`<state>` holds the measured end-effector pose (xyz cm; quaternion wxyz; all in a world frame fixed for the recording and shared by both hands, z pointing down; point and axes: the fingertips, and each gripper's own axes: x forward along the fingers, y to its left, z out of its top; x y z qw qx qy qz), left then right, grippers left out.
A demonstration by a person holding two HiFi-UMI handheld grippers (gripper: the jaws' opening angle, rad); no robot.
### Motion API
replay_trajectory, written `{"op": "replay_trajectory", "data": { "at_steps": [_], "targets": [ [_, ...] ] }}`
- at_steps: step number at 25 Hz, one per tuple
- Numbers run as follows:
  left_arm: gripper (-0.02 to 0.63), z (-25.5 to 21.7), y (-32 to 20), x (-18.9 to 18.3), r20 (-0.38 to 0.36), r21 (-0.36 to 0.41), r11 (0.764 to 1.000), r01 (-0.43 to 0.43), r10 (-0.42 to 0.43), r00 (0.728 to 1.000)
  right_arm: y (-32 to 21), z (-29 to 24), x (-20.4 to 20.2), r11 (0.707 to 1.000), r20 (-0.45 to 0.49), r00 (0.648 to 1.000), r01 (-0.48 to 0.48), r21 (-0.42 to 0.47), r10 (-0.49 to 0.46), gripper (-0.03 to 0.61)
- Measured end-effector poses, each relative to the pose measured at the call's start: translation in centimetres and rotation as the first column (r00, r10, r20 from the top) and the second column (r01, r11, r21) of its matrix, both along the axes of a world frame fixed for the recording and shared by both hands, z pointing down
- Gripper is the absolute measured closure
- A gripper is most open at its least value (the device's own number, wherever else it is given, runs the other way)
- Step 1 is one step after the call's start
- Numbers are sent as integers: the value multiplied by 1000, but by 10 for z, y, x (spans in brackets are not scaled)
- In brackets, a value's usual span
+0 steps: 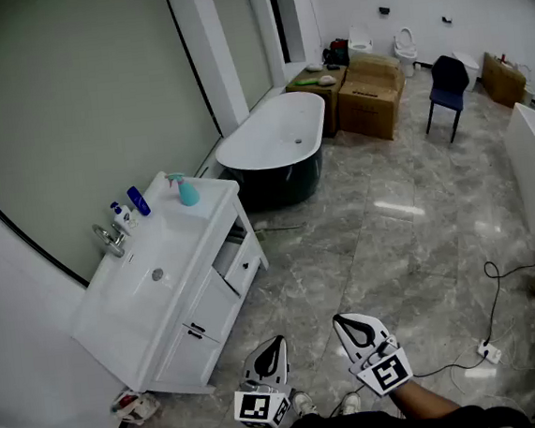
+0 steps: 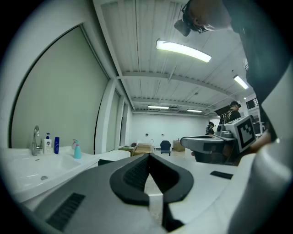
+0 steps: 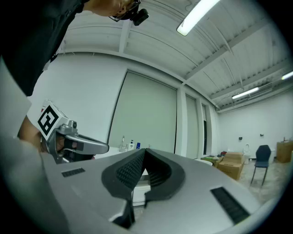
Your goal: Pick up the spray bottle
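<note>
On the vanity point(image 1: 209, 207) stands the spray bottle point(image 1: 187, 190) (blue bottle point(image 1: 138, 201) nearby); left gripper point(image 1: 273, 354) and right gripper point(image 1: 354, 330) clenched, empty.

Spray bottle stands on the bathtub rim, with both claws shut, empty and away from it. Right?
No: the head view shows the spray bottle on the vanity top, not the bathtub rim. The left claw and right claw are shut, empty and away from it.

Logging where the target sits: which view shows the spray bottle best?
Head view: the teal spray bottle stands clear on the white vanity top. The left gripper view shows it small and distant; in the right gripper view it is too small to tell.
</note>
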<state>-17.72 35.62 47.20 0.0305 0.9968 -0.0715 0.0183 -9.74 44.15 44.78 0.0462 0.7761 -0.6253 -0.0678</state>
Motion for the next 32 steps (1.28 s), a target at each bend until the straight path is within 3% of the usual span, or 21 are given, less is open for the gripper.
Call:
{"op": "replay_trajectory", "data": {
  "at_steps": [9, 21, 26, 32],
  "targets": [
    [617, -25, -7, -18, -43, 33, 999, -15, 16, 999, -2, -18, -11, 999, -23, 999, -37, 18, 37, 581],
    [617, -21, -30, -22, -34, 11, 998, -58, 59, 998, -29, -17, -15, 998, -6, 998, -65, 17, 65, 576],
    [617, -26, -51, -24, -41, 19, 997, -73, 74, 996, -50, -16, -16, 996, 17, 996, -84, 29, 83, 399],
    [617, -26, -75, -34, -45, 23, 995, -92, 93, 995, -70, -16, -15, 988, 71, 988, -140, 65, 135, 86]
  ]
}}
